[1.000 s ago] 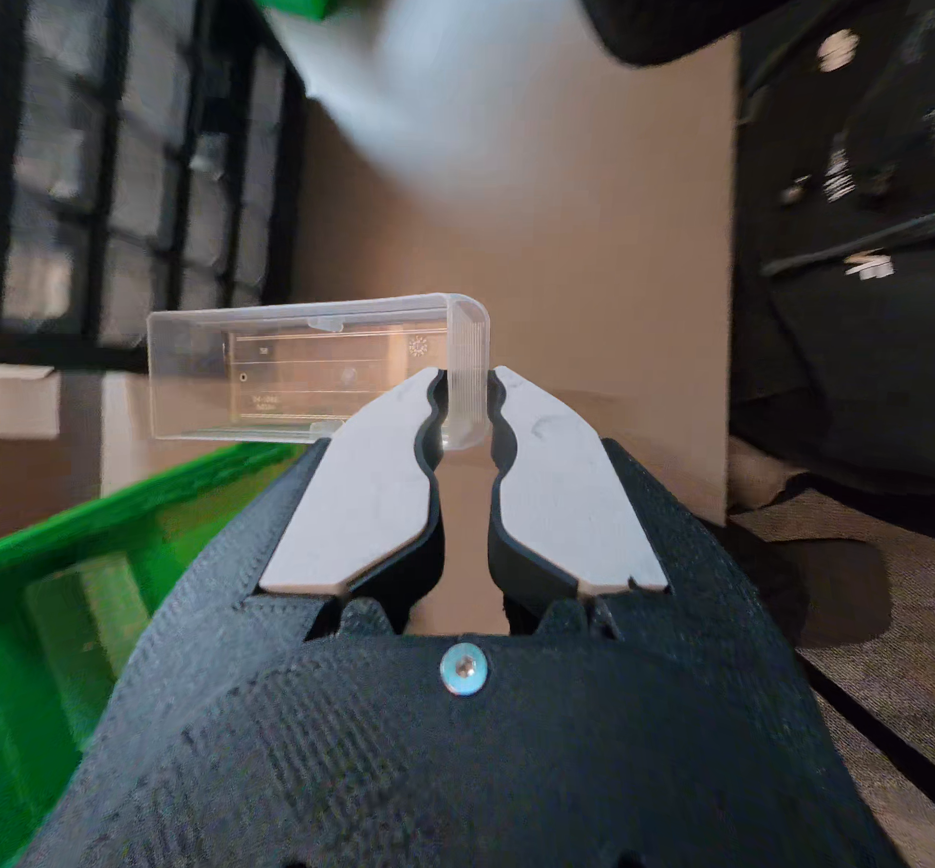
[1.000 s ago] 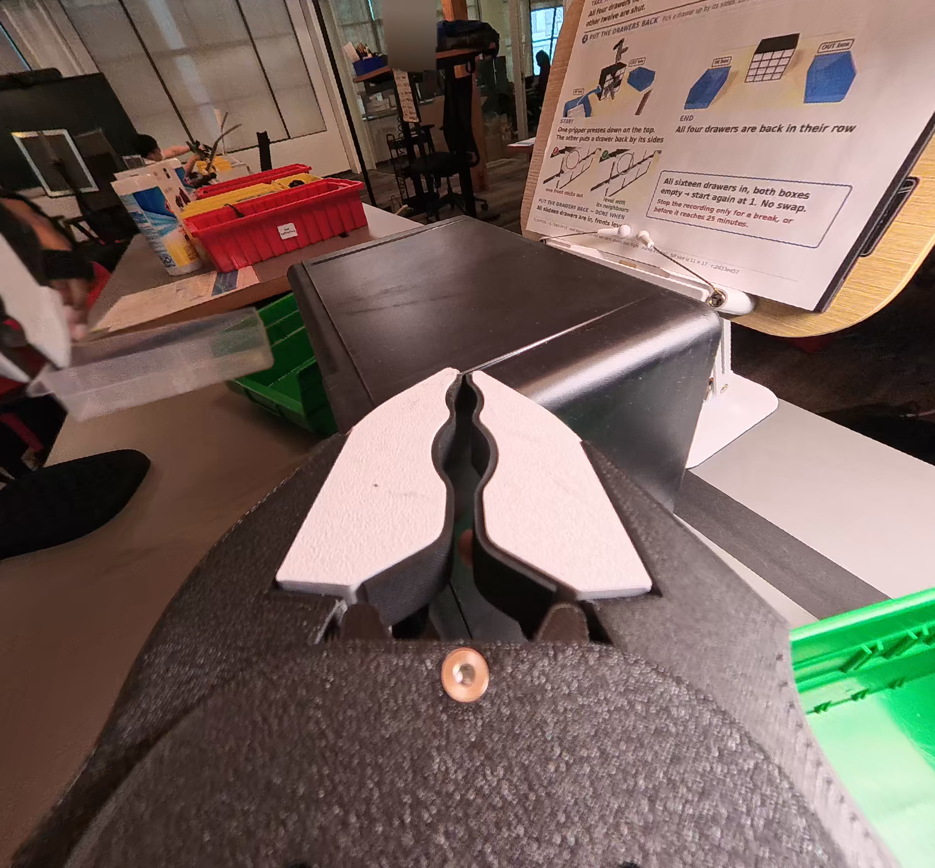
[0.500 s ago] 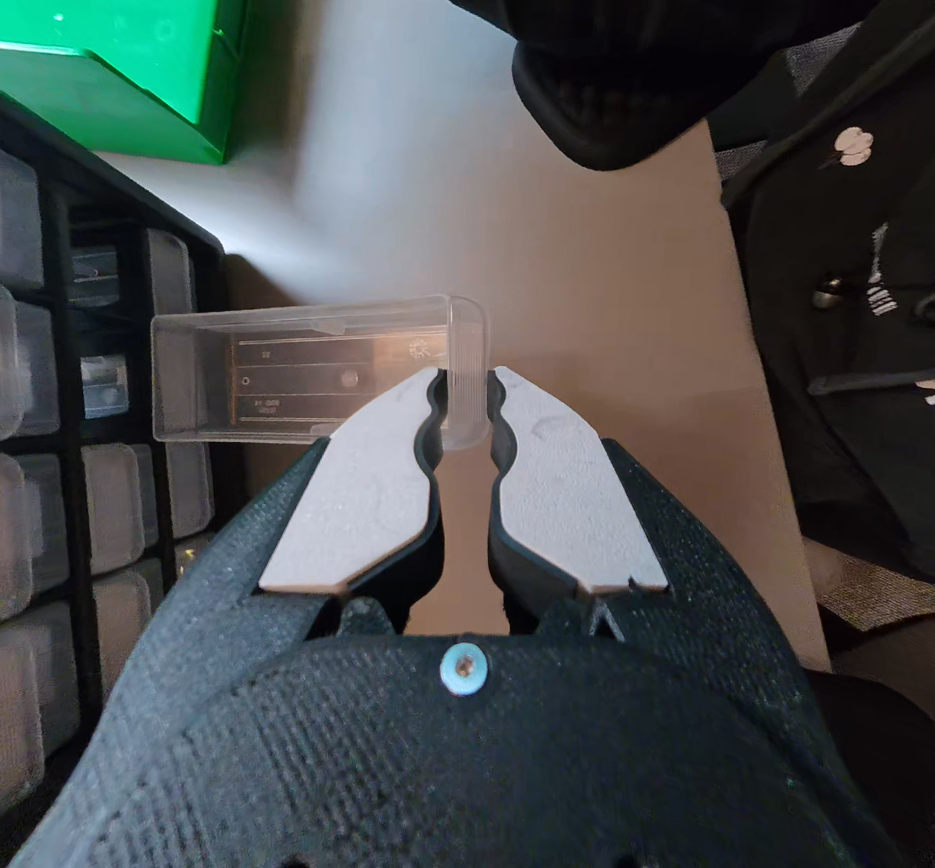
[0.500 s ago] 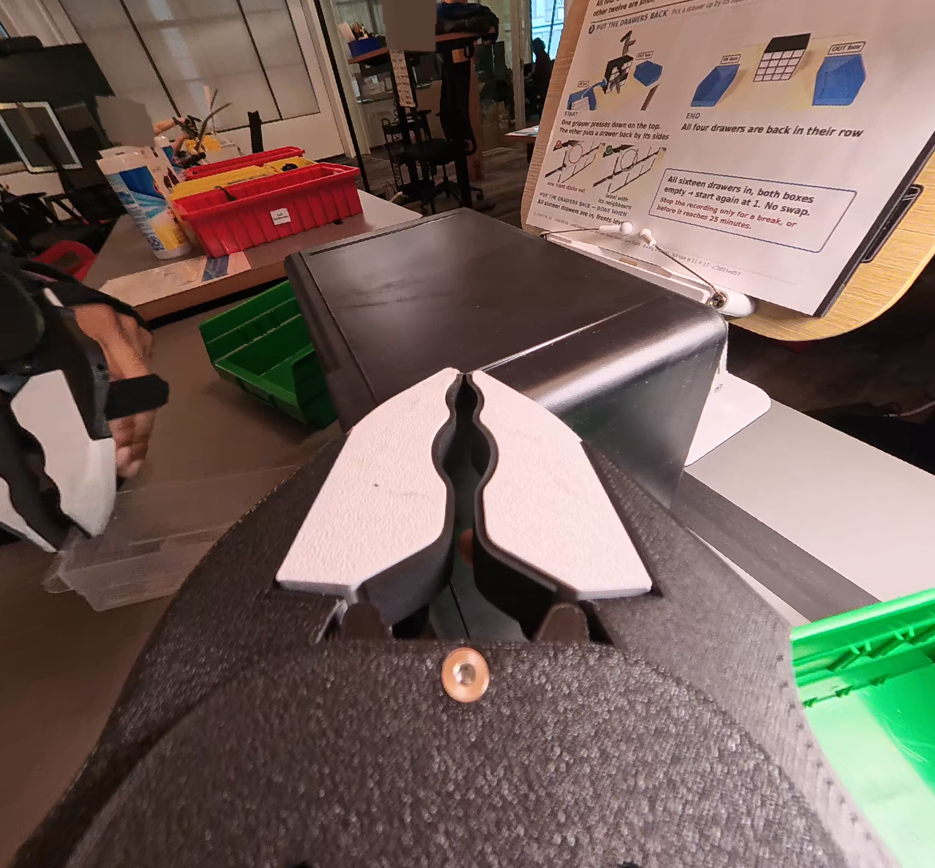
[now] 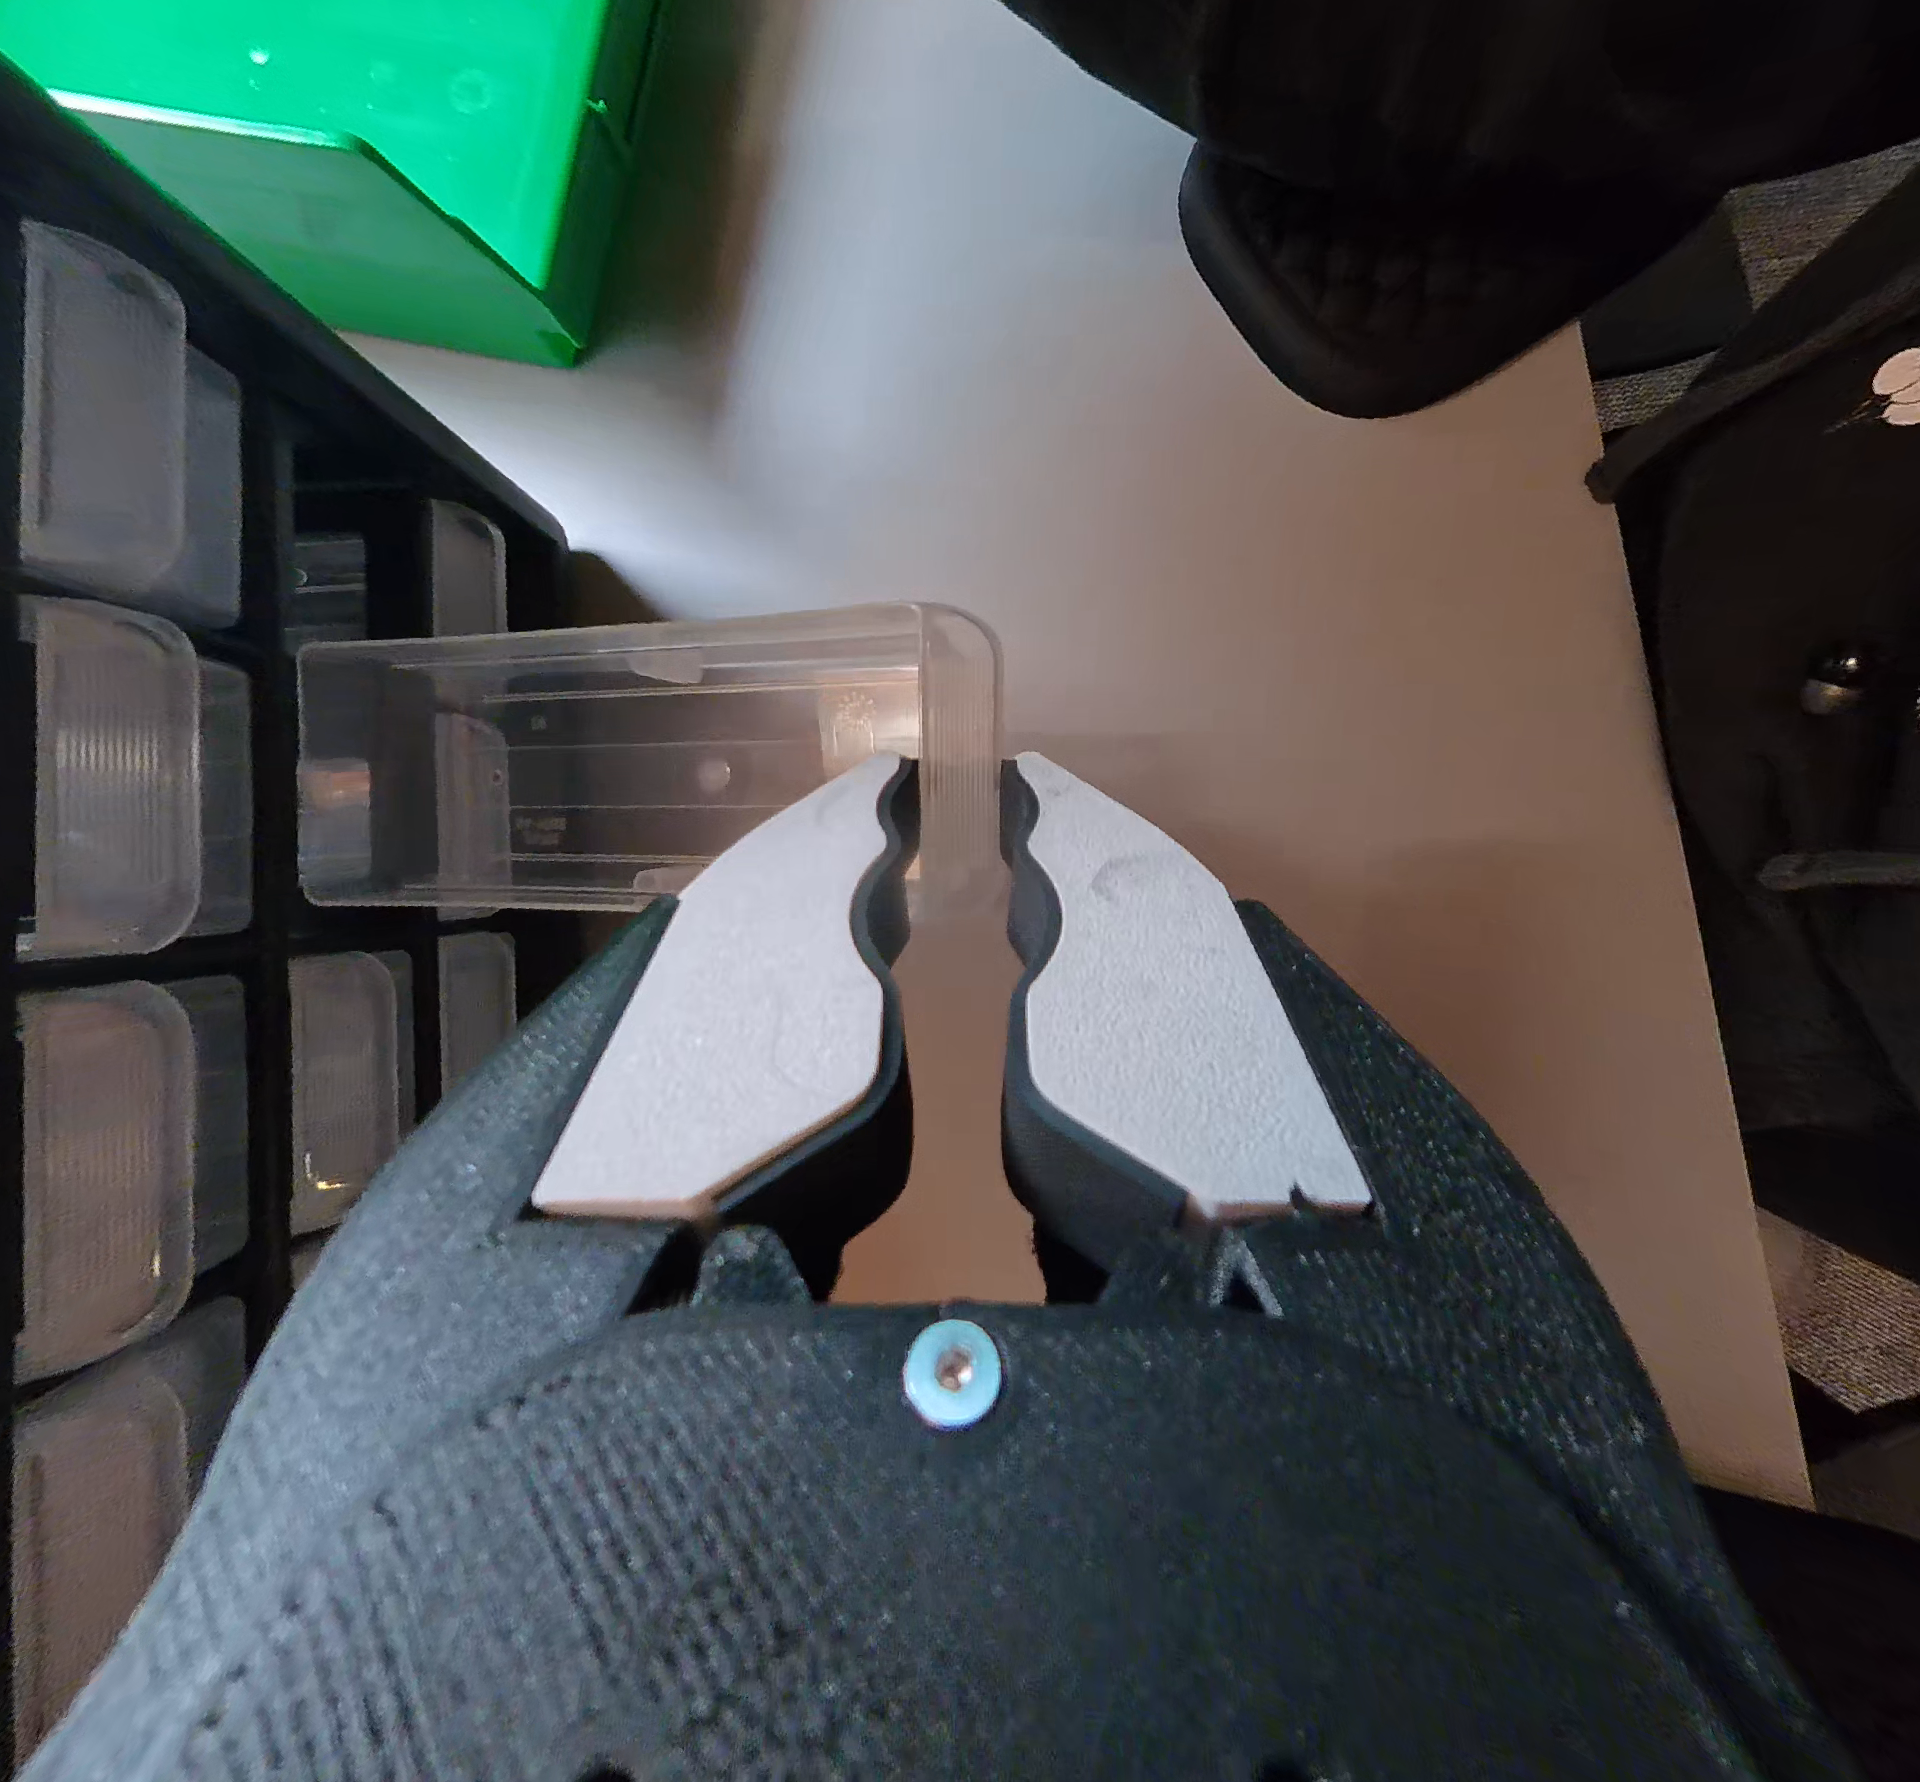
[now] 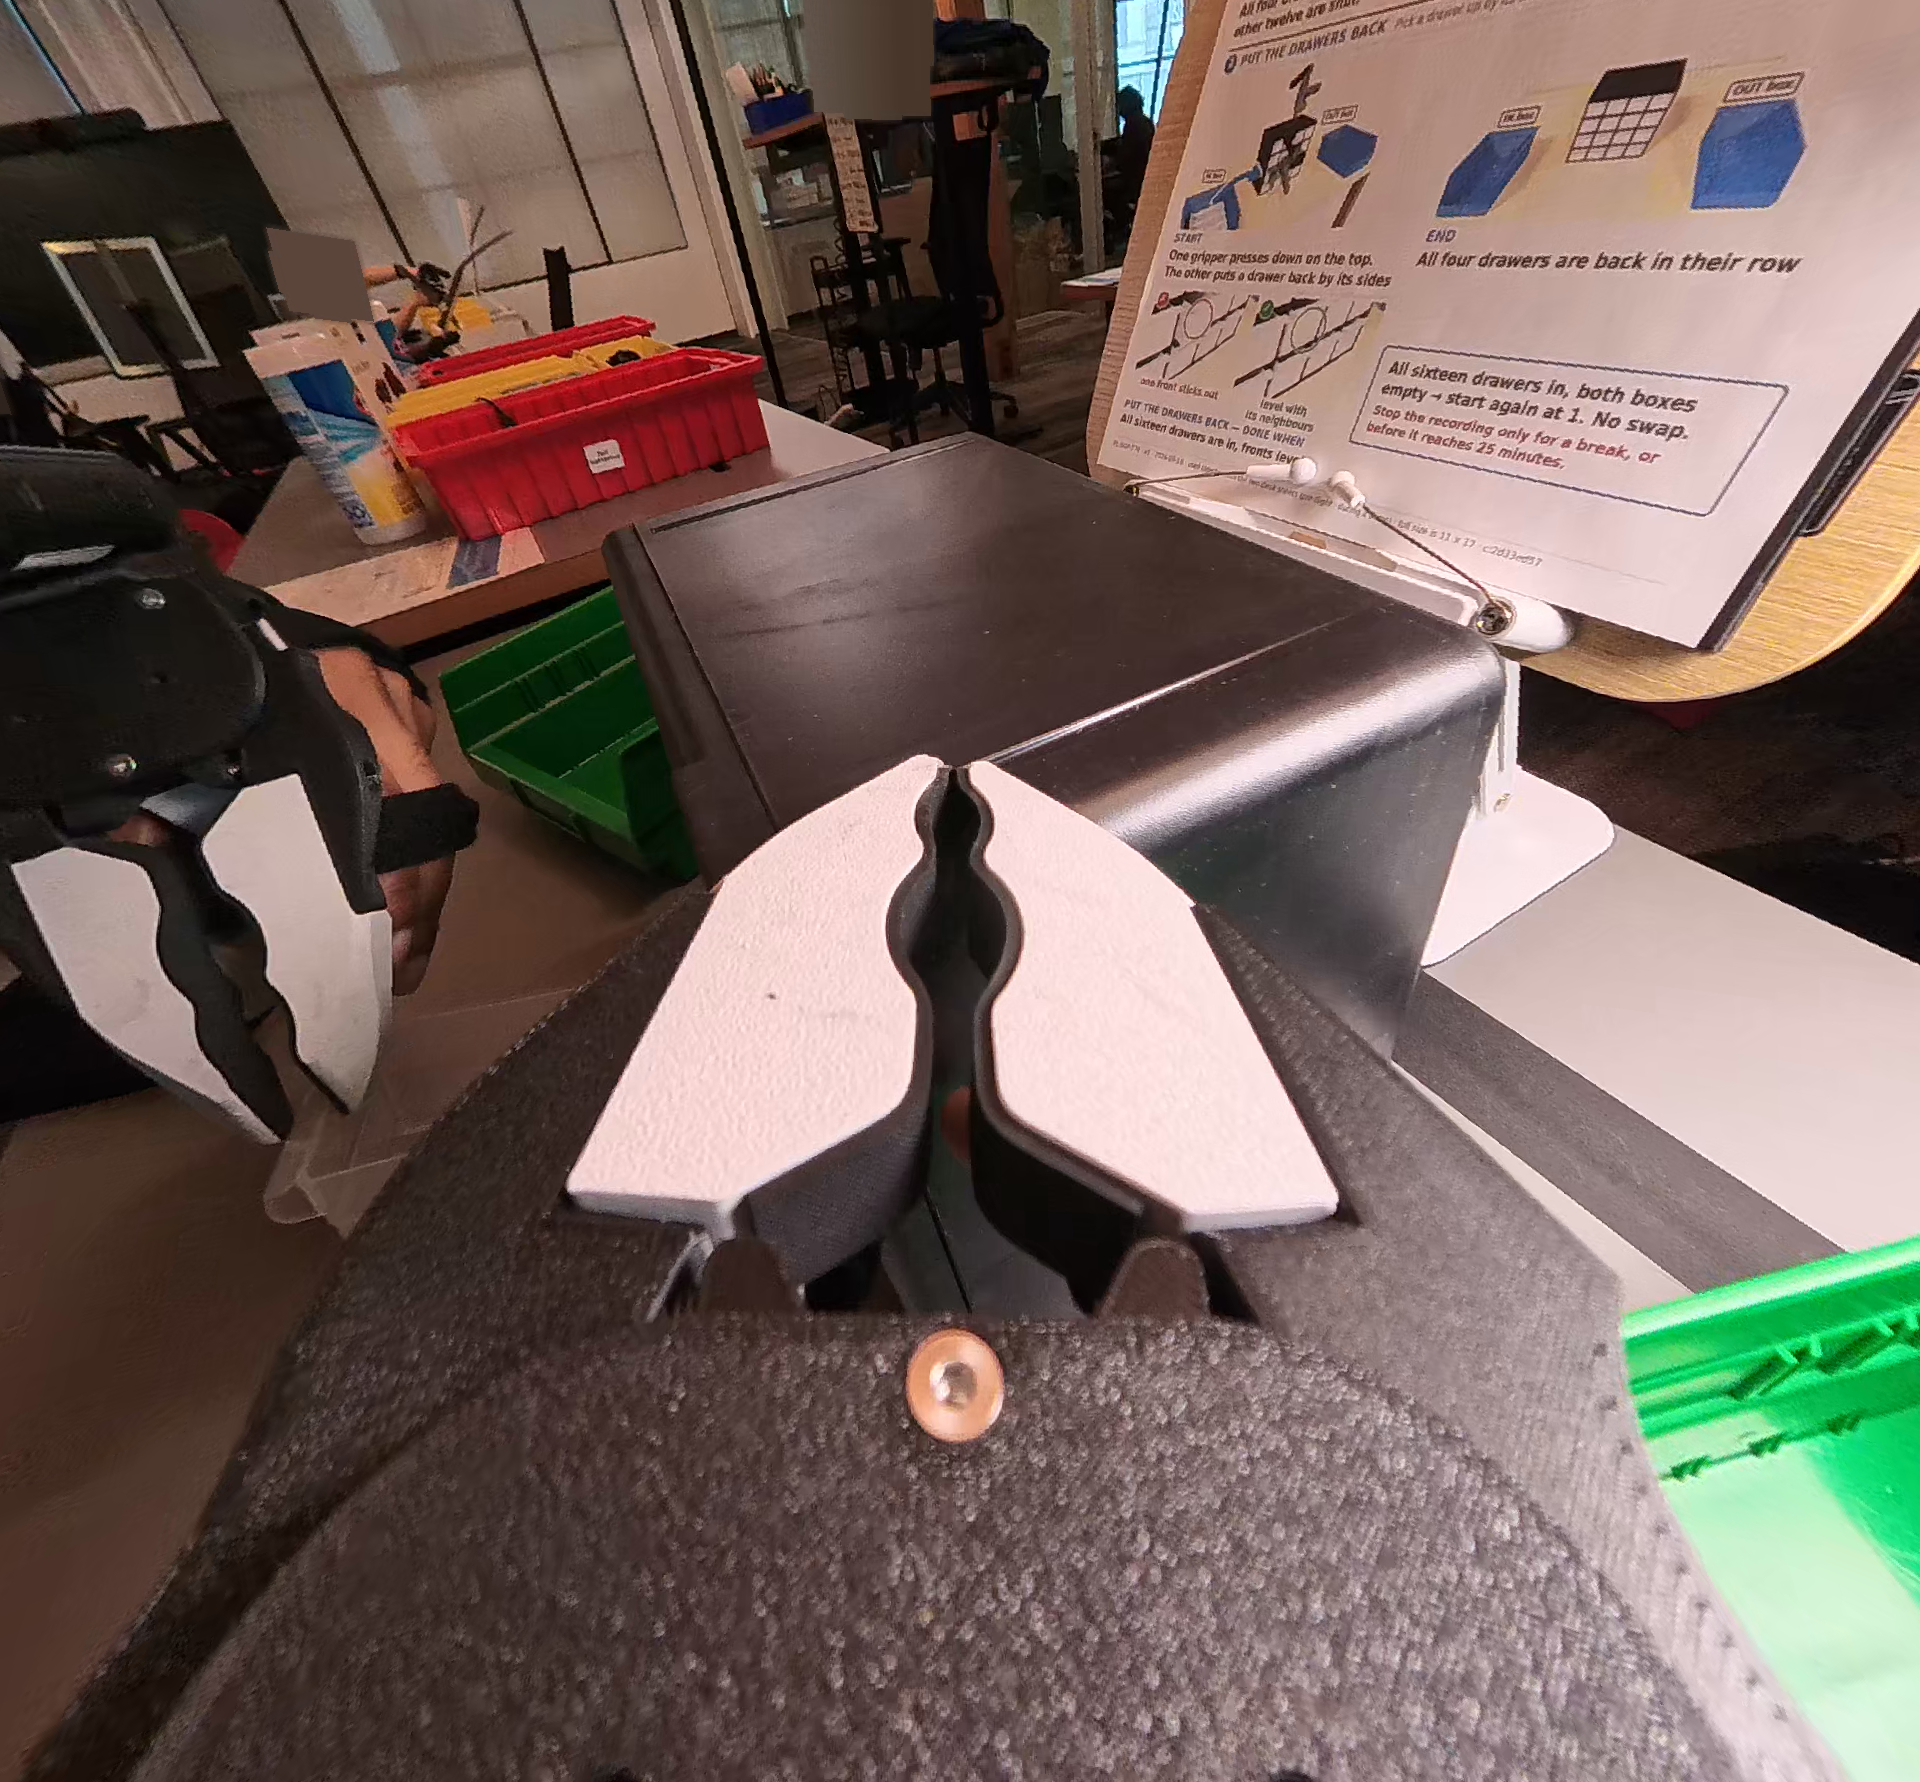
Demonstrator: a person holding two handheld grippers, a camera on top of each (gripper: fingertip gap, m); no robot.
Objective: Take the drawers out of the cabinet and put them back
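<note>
My left gripper (image 5: 958,766) is shut on the front lip of a clear plastic drawer (image 5: 623,756) and holds it level. The drawer's far end points at the black cabinet (image 5: 272,506), in front of a dark open slot (image 5: 343,569). I cannot tell whether it has gone in. Several frosted drawers (image 5: 104,776) sit shut in the cabinet. My right gripper (image 6: 954,774) is shut and empty, its tips on the cabinet's black top (image 6: 987,610). The right wrist view shows the left gripper (image 6: 301,1098) at the left with a corner of the drawer (image 6: 332,1182) below it.
A green bin (image 5: 343,70) stands beside the cabinet; it also shows in the right wrist view (image 6: 561,745). Another green bin (image 6: 1787,1472) is at the lower right. An instruction sheet on a stand (image 6: 1507,226) is behind the cabinet. Red bins (image 6: 592,444) stand on a far table.
My left gripper has carried the drawer down and in towards the cabinet front, so the cabinet's drawers now fill the left side. My right gripper has stayed on the cabinet top.
</note>
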